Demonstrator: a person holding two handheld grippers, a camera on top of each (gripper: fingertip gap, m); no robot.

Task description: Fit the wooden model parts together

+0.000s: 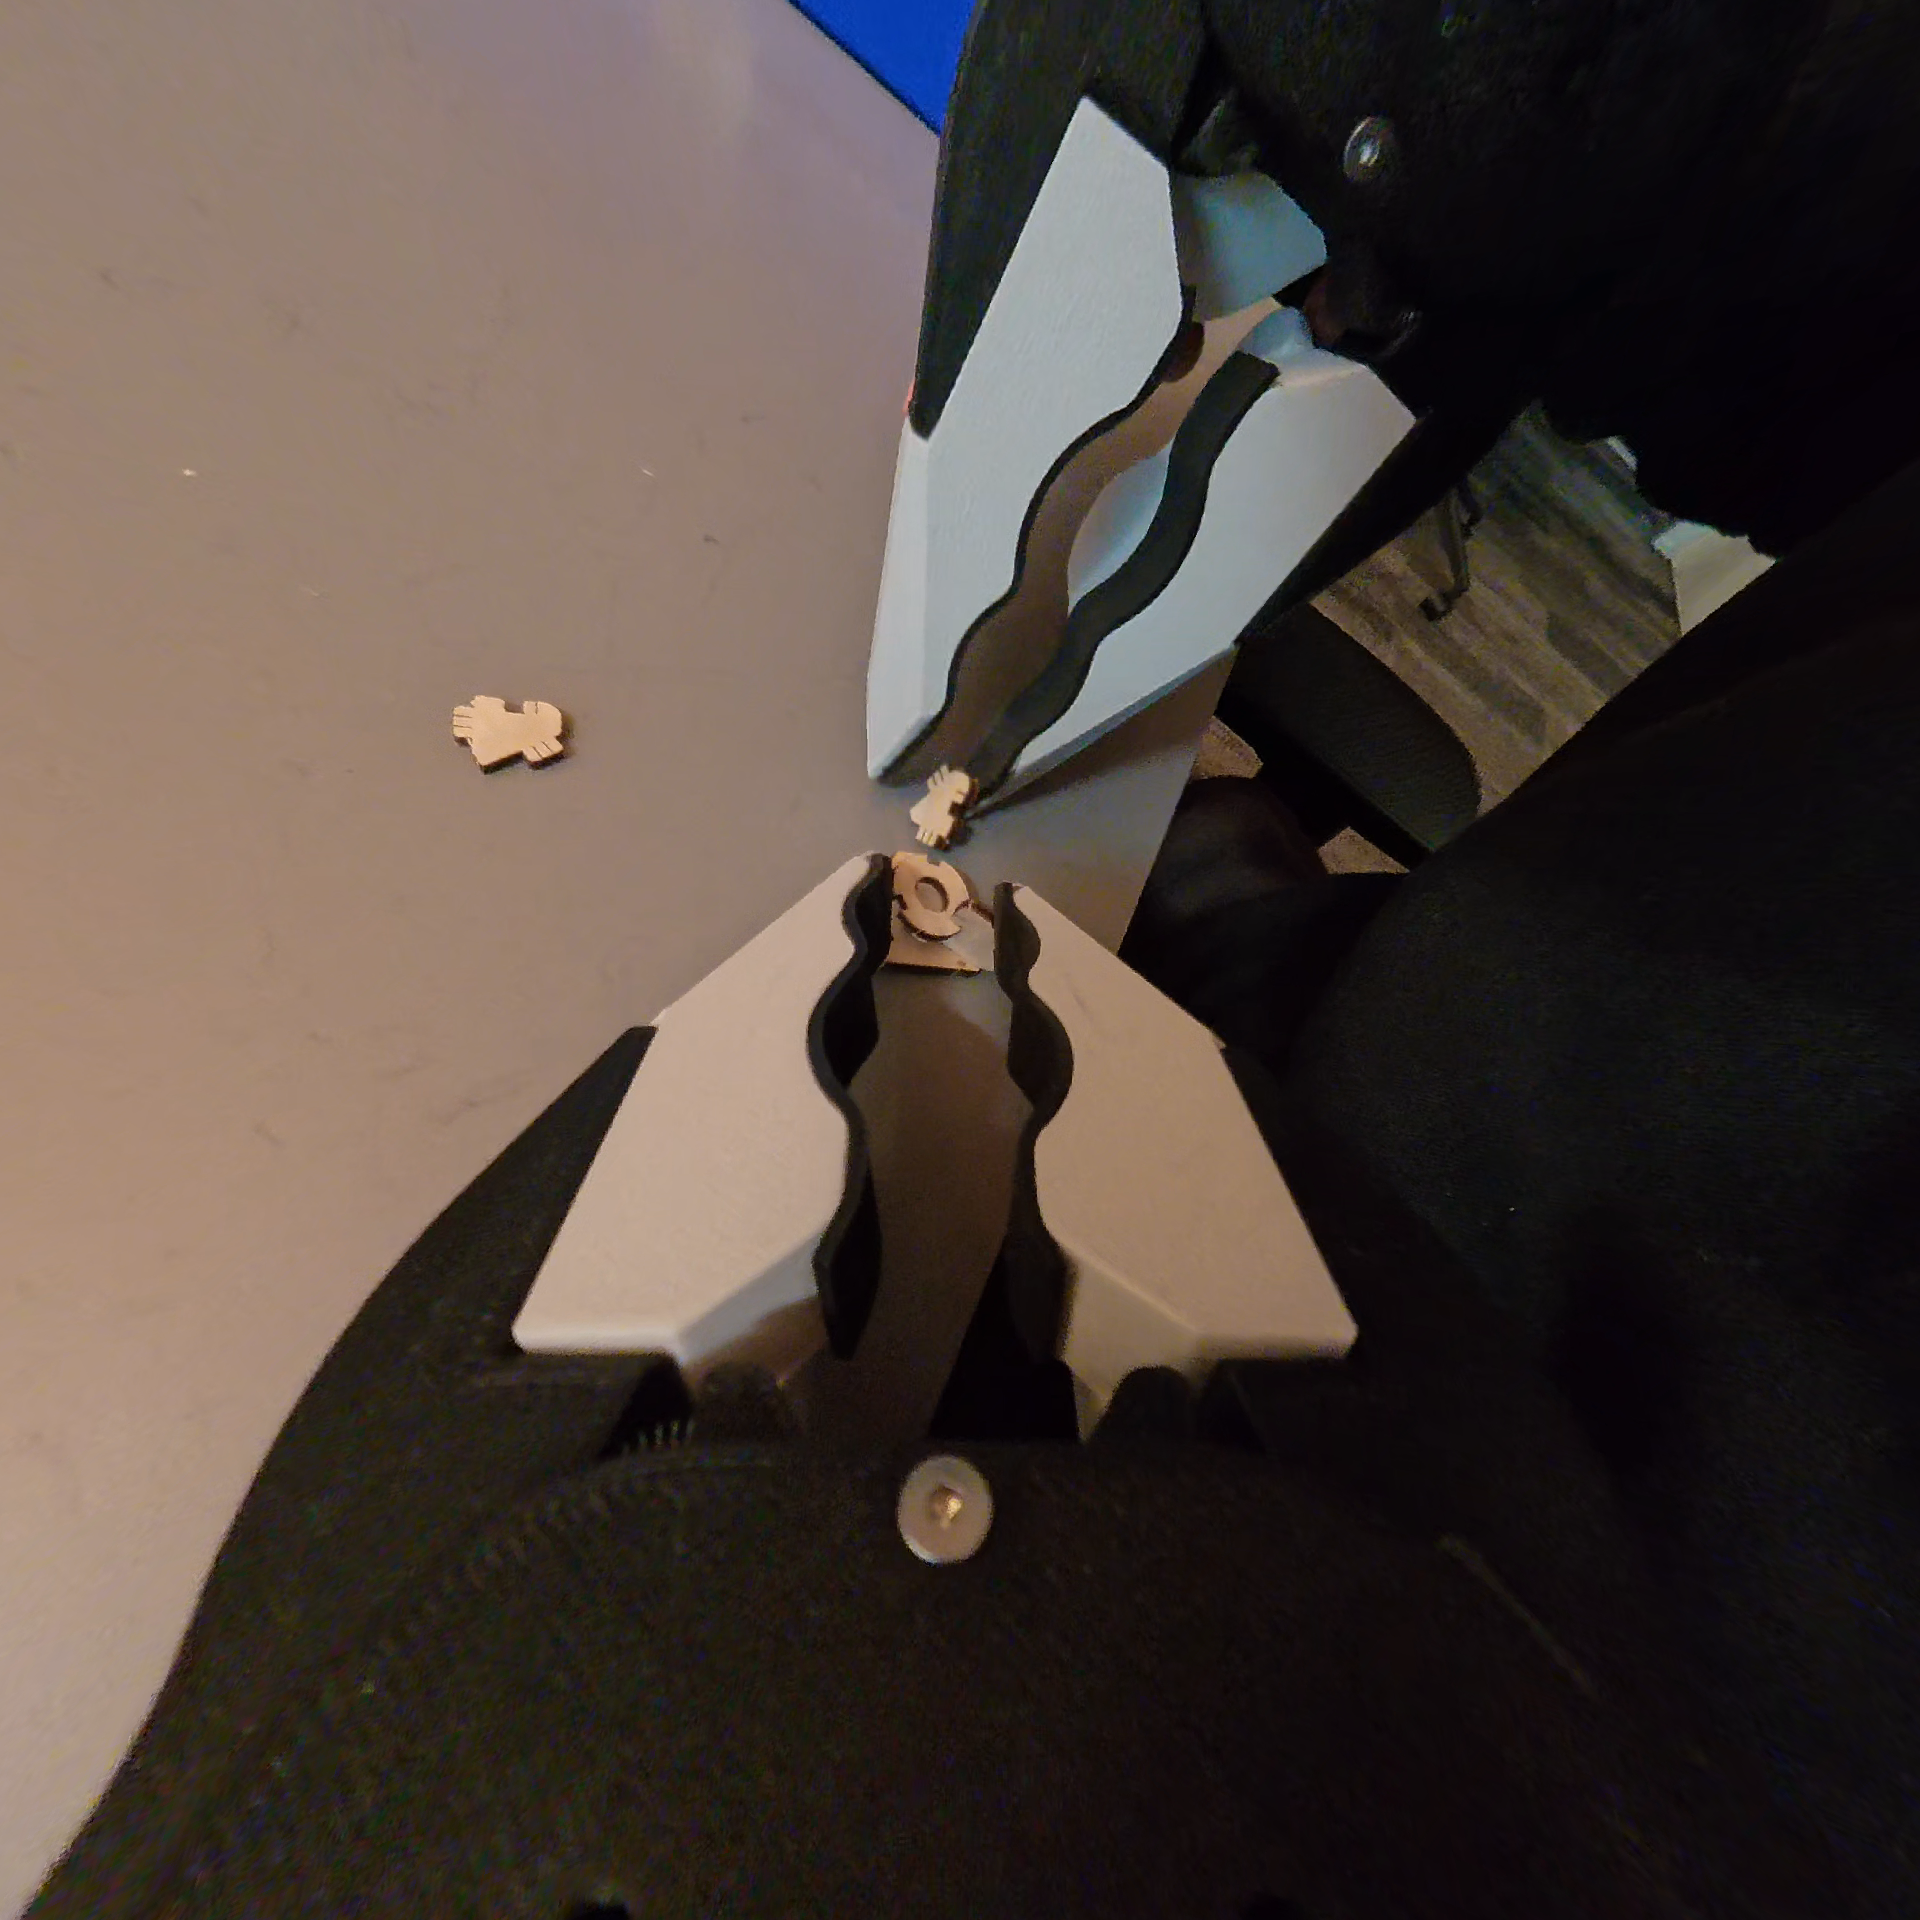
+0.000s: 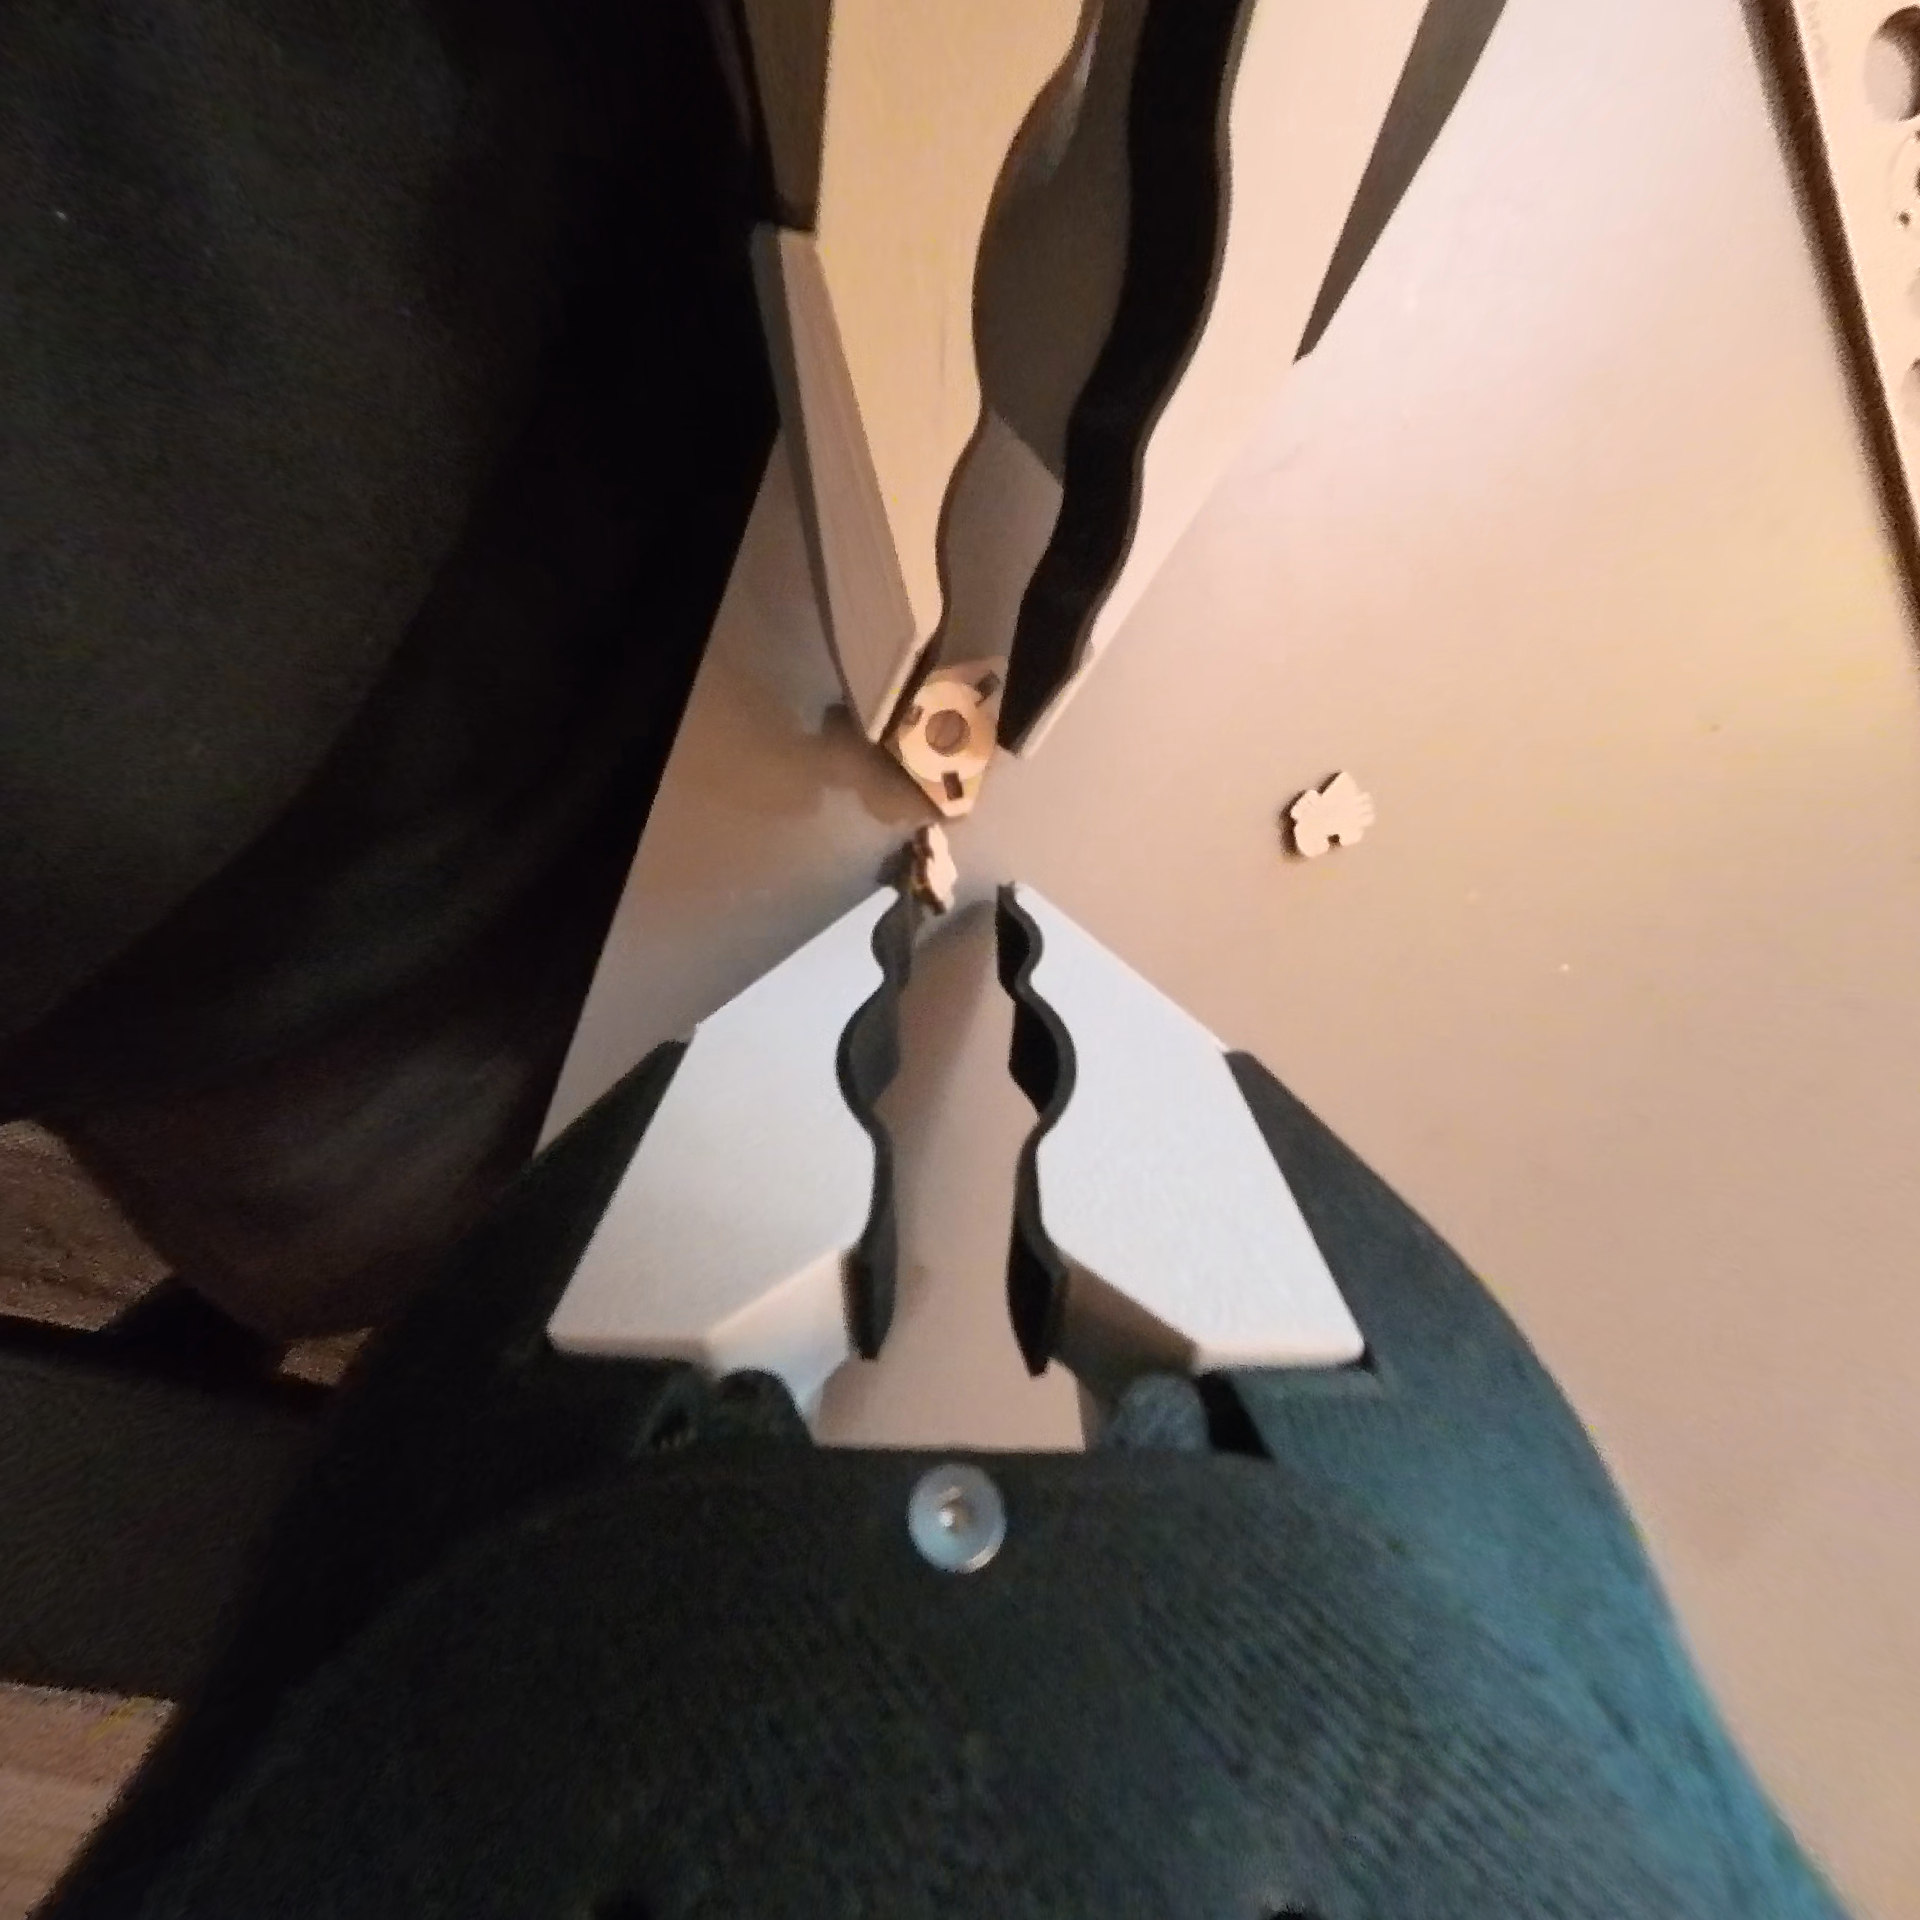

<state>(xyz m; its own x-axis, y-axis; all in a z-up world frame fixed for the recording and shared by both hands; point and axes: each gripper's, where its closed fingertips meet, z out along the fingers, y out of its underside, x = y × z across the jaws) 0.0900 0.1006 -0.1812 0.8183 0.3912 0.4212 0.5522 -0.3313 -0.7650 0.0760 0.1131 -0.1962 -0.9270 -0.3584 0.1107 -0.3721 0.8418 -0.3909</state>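
**Disc gripped, one wooden cutout at the other fingertips, one lying apart**

Everything is placed from the wooden disc [image 1: 925,904], a round, pale piece with a centre hole and notches in its rim.

Well to the left of the disc in the left wrist view, a flat loose cutout [image 1: 511,732] of the same pale wood lies alone on the grey table [image 1: 312,416], with nothing touching it.

The disc itself sits at the very tips of the left gripper [image 1: 935,894]. The jaws are drawn in to a narrow gap and the disc is pinched between them near the table's edge. The right wrist view shows it wedged between both fingertips.

Just beyond the disc is a second small cutout [image 1: 943,805], close to it but not joined. It stands at the tips of the right gripper [image 2: 951,899], whose jaws are slightly parted. The piece leans by one fingertip and a clear gap separates it from the other, so nothing is clamped there. Whether it rests on the table or is just above it cannot be told.

To the right of the disc the table ends, with a dark chair [image 1: 1361,727] past it. In the right wrist view, a pale board [image 2: 1860,312] with round holes lies far off at the edge.

No brand, label or readable writing shows.
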